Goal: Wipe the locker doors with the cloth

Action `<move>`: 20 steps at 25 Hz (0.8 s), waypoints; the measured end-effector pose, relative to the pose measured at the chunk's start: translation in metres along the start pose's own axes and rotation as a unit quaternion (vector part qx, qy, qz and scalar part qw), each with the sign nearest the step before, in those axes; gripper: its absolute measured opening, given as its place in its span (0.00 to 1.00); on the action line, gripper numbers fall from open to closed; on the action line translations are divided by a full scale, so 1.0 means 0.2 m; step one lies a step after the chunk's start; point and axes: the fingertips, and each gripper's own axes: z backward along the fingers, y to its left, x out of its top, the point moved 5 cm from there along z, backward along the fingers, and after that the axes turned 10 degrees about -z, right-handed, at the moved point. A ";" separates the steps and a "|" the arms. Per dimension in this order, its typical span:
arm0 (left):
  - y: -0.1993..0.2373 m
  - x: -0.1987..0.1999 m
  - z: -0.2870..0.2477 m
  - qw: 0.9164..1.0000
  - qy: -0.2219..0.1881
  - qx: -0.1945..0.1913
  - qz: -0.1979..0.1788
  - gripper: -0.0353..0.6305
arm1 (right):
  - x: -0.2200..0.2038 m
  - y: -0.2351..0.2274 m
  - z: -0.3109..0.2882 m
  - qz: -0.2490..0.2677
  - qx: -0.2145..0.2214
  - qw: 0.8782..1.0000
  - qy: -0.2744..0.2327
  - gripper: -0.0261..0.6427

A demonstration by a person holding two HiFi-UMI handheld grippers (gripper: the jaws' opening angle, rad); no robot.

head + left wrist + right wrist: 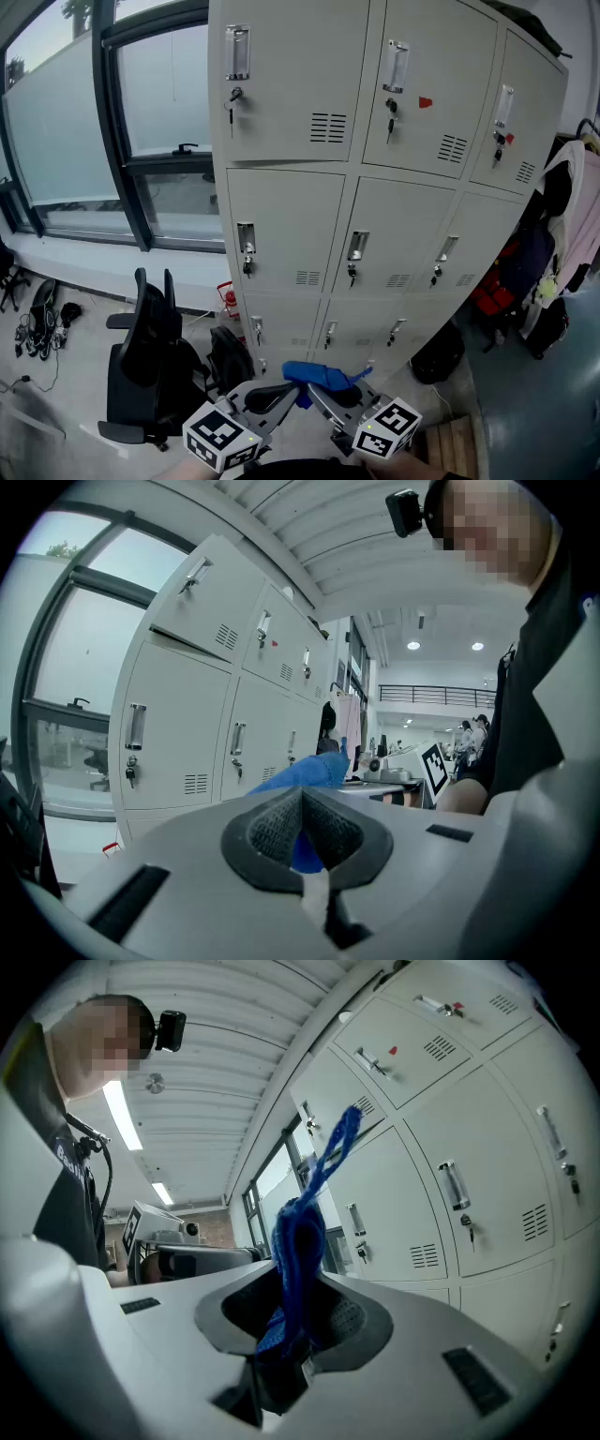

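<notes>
Head view: left gripper (pixel 292 396) and right gripper (pixel 317 392) low, tips together; both clamp cloth (pixel 324 376).

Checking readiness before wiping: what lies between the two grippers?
The blue cloth stretches between the left gripper and the right gripper, each shut on it; the head view shows this best.

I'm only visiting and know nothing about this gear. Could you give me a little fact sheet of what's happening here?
Place: grey lockers beside a window
Thing held: blue cloth, stretched between the two grippers
Left gripper: jaws shut on the blue cloth
Right gripper: jaws shut on the blue cloth
Cloth and doors: apart, held low in front of the lockers; wiping not yet begun
Nearby: black office chair at left, hanging clothes at right
</notes>
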 end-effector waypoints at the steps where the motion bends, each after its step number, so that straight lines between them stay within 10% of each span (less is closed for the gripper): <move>1: 0.00 0.00 0.00 1.000 0.000 -0.001 -0.004 0.06 | 0.00 0.00 0.00 0.000 0.000 1.000 0.000 0.18; 20: 0.03 -0.02 0.03 1.000 0.000 0.003 0.000 0.06 | -0.02 -0.05 -0.04 -0.051 -0.010 0.998 0.026 0.18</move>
